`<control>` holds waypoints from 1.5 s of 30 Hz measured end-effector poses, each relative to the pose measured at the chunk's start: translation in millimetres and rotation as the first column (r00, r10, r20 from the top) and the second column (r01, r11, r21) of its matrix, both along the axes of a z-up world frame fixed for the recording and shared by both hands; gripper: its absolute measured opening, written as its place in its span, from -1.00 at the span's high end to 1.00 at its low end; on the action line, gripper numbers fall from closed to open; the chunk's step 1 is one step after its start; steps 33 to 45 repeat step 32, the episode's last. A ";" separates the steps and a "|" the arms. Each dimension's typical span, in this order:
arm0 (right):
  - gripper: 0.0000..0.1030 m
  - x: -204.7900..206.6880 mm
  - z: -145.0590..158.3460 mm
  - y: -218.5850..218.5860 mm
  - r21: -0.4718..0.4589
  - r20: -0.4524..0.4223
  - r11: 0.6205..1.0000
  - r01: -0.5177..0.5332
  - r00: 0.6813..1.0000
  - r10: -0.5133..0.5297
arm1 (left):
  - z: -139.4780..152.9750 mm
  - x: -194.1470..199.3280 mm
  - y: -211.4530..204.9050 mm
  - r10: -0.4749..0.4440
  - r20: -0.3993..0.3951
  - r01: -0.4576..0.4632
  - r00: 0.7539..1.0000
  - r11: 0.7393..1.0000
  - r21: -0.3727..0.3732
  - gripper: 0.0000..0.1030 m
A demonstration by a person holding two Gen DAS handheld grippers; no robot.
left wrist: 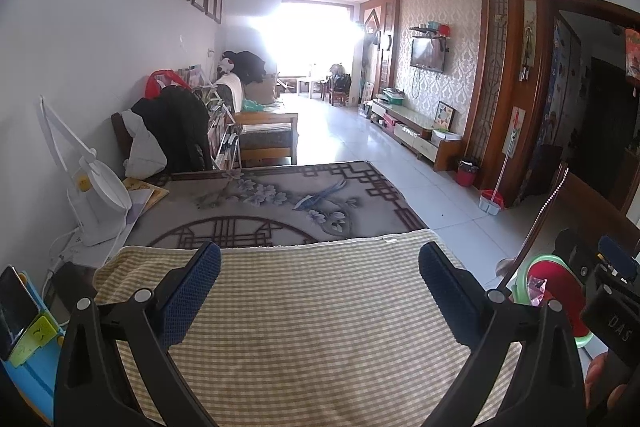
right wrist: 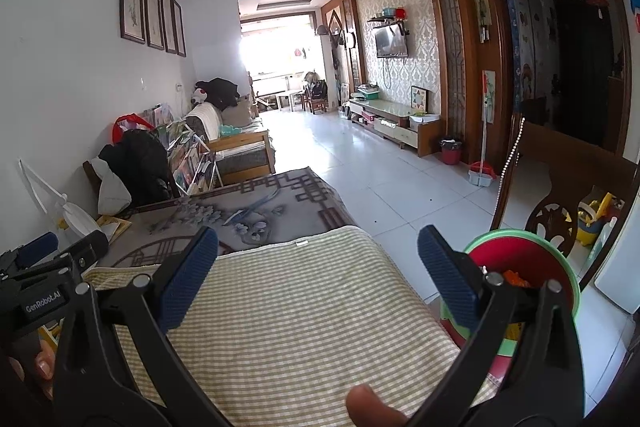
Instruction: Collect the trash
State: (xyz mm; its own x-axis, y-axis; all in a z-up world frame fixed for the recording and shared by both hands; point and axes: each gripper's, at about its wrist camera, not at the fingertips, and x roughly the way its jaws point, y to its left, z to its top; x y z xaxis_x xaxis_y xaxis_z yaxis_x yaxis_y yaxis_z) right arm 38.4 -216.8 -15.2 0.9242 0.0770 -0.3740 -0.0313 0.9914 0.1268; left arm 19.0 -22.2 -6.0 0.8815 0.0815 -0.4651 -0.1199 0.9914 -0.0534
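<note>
While both spread, the bin (right wrist: 520, 267) sits beside the right hand-held gripper (right wrist: 316, 279).

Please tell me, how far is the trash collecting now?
Looks mostly done: the checked cloth shows no trash, and wrappers already lie in the red bin beside it. In hand: nothing, since the left tool and right tool are both open and empty. Left: nothing visible.

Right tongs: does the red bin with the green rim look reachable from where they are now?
Probably yes. The right tongs hang open over the checked cloth, and the red bin stands just off the cloth's right edge, its mouth open with nothing between them.
</note>
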 end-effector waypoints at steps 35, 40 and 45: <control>-0.91 45.5 -55.7 0.0 -0.007 -0.176 0.997 -0.076 0.982 0.073 | -27.3 10.7 15.8 0.032 -0.110 -0.035 0.993 0.999 -0.022 -0.85; -0.91 45.5 -55.7 0.0 -0.007 -0.176 0.997 -0.076 0.982 0.073 | -27.3 10.7 15.8 0.032 -0.110 -0.035 0.993 0.999 -0.022 -0.85; -0.91 45.5 -55.7 0.0 -0.007 -0.176 0.997 -0.076 0.982 0.073 | -27.3 10.7 15.8 0.032 -0.110 -0.035 0.993 0.999 -0.022 -0.85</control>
